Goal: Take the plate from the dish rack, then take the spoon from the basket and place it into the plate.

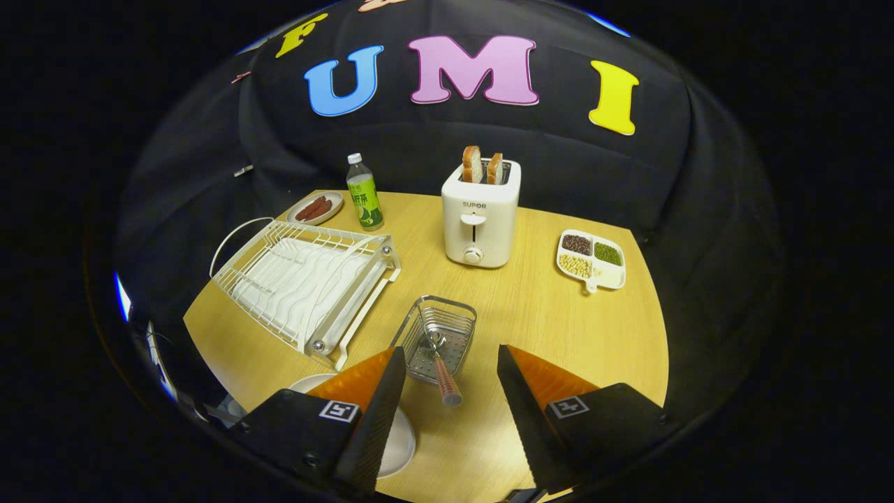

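Jaws (450,381) gape wide, holding nothing. Plate (399,439) lies on the table (559,328) under the left finger. Just ahead, spoon (443,370) stands in the basket (436,335); dish rack (307,283) far left.

The round white plate (399,441) on the wooden table lies mostly hidden under one finger of the open gripper (450,381). The red-handled metal spoon (445,374) has its bowl partly screened by the silver wire basket (434,337). The label print on the green bottle (364,193) is too small to read.
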